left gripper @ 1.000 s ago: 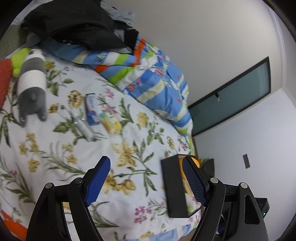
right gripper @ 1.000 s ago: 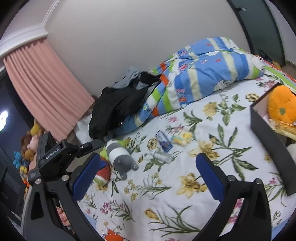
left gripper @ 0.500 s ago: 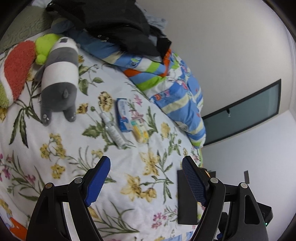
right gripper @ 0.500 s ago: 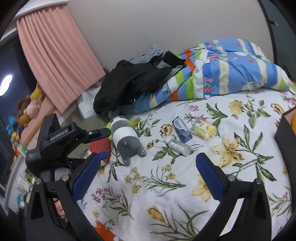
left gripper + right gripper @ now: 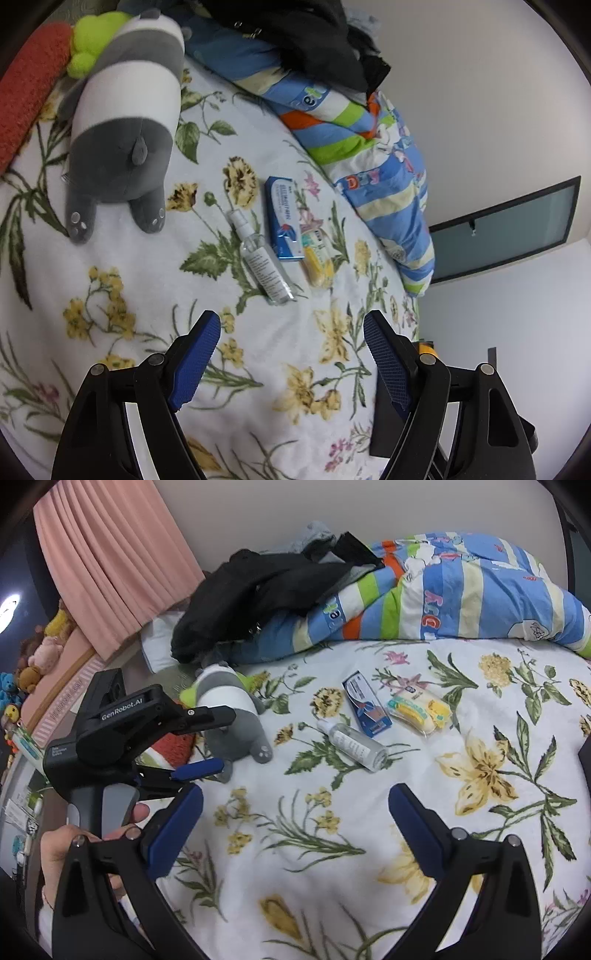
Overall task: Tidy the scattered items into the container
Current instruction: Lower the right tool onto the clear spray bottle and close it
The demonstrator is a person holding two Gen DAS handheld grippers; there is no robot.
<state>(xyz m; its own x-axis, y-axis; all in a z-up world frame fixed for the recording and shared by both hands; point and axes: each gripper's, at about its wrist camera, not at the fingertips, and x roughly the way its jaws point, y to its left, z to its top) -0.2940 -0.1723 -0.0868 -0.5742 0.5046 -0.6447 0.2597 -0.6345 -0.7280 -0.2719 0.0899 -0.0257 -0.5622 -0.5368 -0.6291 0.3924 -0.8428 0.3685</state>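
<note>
On the floral bedspread lie a clear spray bottle (image 5: 264,262) (image 5: 356,746), a blue box (image 5: 283,219) (image 5: 367,703) and a yellow packet (image 5: 317,262) (image 5: 419,710), close together. A grey and white plush (image 5: 125,122) (image 5: 229,701) lies to their left. My left gripper (image 5: 291,325) (image 5: 226,738) is open and empty, just short of the bottle in its own view and beside the plush in the right wrist view. My right gripper (image 5: 295,794) is open and empty above the bedspread, short of the bottle. Only an edge of the black container (image 5: 380,424) (image 5: 585,753) shows.
A striped duvet (image 5: 461,594) with black clothing (image 5: 266,587) on it lies behind the items. A red and green plush (image 5: 29,85) sits beside the grey one. A pink curtain (image 5: 110,565) and soft toys are far left. A hand (image 5: 59,849) holds the left gripper.
Both grippers came lower and nearer the bottle, box and packet, which now look larger. The black container slid to the frame edges. The left gripper now appears beside the plush.
</note>
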